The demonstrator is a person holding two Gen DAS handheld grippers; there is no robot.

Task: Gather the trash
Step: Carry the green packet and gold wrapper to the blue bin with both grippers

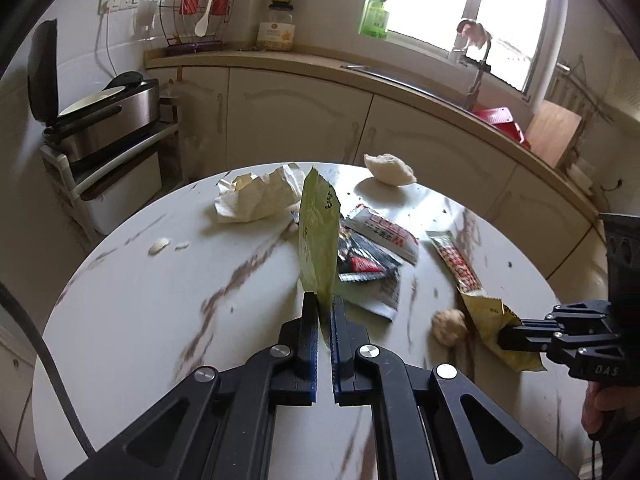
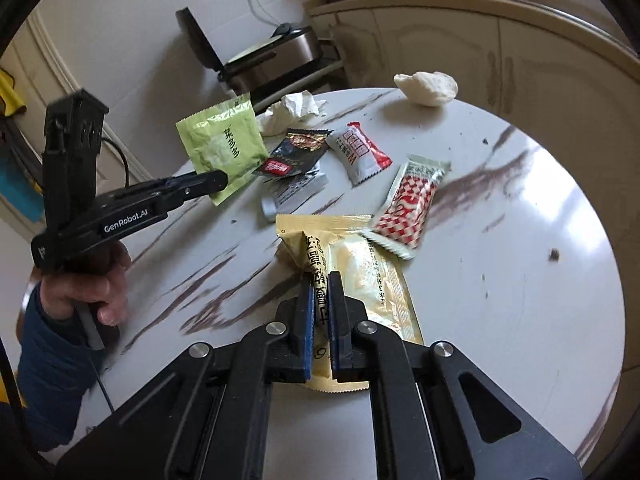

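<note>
My left gripper (image 1: 324,304) is shut on a green wrapper (image 1: 318,236) and holds it upright above the round marble table (image 1: 160,300); it also shows in the right wrist view (image 2: 224,144). My right gripper (image 2: 320,284) is shut on a yellow wrapper (image 2: 360,264), seen from the left wrist view (image 1: 492,320). On the table lie a red-checked wrapper (image 2: 412,200), a white-and-red wrapper (image 2: 360,152), a black wrapper (image 2: 296,152), crumpled tissue (image 1: 256,196) and a white paper ball (image 1: 390,170).
A small beige paper ball (image 1: 450,326) lies by the yellow wrapper. Crumbs (image 1: 160,246) lie at the table's left. Kitchen cabinets and a counter (image 1: 320,64) curve behind the table. An open cooker (image 1: 104,120) stands on a rack at the left.
</note>
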